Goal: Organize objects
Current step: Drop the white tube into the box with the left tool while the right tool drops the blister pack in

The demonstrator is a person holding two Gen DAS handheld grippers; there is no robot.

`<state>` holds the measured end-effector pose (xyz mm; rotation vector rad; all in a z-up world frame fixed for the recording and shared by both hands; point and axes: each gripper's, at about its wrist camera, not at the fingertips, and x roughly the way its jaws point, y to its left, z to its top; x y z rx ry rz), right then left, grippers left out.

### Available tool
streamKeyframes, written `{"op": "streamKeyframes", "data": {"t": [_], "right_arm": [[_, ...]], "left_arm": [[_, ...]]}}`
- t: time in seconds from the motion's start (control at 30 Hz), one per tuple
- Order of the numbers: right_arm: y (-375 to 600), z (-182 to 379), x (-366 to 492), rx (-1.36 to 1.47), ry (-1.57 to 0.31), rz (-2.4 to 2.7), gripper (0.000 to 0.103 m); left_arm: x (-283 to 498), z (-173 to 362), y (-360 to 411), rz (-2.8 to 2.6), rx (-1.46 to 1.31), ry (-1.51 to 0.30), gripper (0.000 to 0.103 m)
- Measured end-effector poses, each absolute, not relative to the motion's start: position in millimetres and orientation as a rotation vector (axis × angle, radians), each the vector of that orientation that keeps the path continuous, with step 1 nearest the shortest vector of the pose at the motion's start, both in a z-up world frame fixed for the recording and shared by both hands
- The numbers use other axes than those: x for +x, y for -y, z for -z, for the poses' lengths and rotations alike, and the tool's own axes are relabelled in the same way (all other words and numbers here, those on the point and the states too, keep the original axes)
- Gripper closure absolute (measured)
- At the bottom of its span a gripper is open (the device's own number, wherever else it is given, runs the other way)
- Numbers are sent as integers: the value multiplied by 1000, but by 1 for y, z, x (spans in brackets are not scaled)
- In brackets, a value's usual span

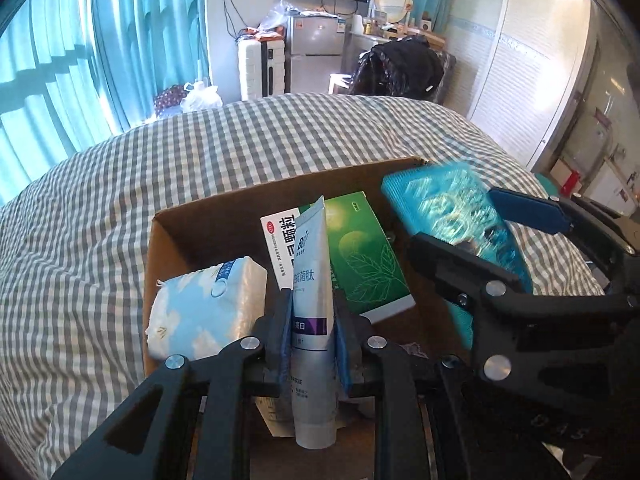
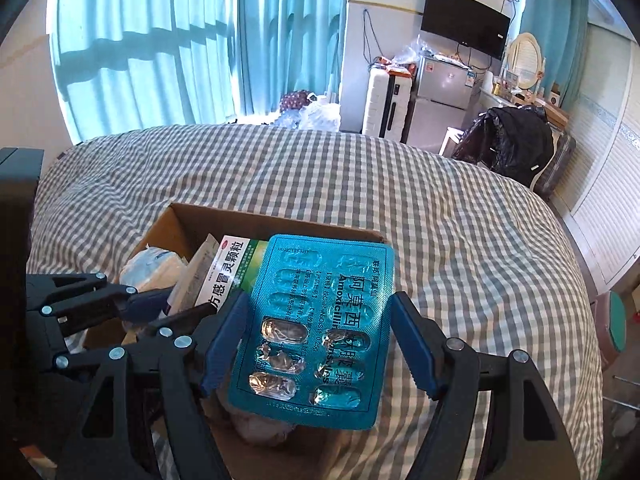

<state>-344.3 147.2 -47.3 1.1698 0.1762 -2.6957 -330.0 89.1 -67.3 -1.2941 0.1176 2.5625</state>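
Note:
An open cardboard box (image 1: 200, 212) sits on the checked bed. Inside lie a green medicine box (image 1: 364, 256), a white medicine box (image 1: 282, 240) and a blue-and-white tissue pack (image 1: 204, 304). My left gripper (image 1: 312, 320) is shut on a white and purple tube (image 1: 312, 280), held upright over the box. My right gripper (image 2: 320, 332) is shut on a teal blister pack of capsules (image 2: 320, 320), held over the box's right rim (image 2: 320, 229). The blister pack (image 1: 452, 216) and the right gripper also show in the left wrist view. The left gripper (image 2: 156, 308) shows in the right wrist view.
The grey-and-white checked bedspread (image 1: 100, 220) surrounds the box. Beyond the bed are teal curtains (image 1: 100, 40), a white suitcase (image 1: 260, 68), a small fridge (image 1: 316, 36), a chair draped with black clothing (image 1: 400, 68) and a wardrobe (image 1: 520, 60).

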Motion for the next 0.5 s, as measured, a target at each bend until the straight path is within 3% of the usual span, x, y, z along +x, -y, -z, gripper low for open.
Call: {"op": "streamKeyframes", "data": {"t": [0.1,0.13,0.2,0.27,0.33,0.5], "right_arm": [[-147,48,-343,1186,-141,2693,23],[-147,47,-341,1184,-132,2689,23],[-148,40,-333,1167,-129,2692,22],[-151,32,-325,1161,-144,2705,22],[-156,22,-316,1152,-153,2714,21],[-164,-11,-284,1115,-145,2750,21]], "left_arm": [[-322,64,-90,-2576,-1297,-135,78],[-319,61,-89,-2578,-1299,-141,72],[-309,52,-90,-2586,-1279,-145,51],[-295,40,-90,-2631,-1232,-157,15],[-283,29,-87,-2685,-1197,-173,10],[-258,4,-83,-2707,-1201,-178,9]]}}
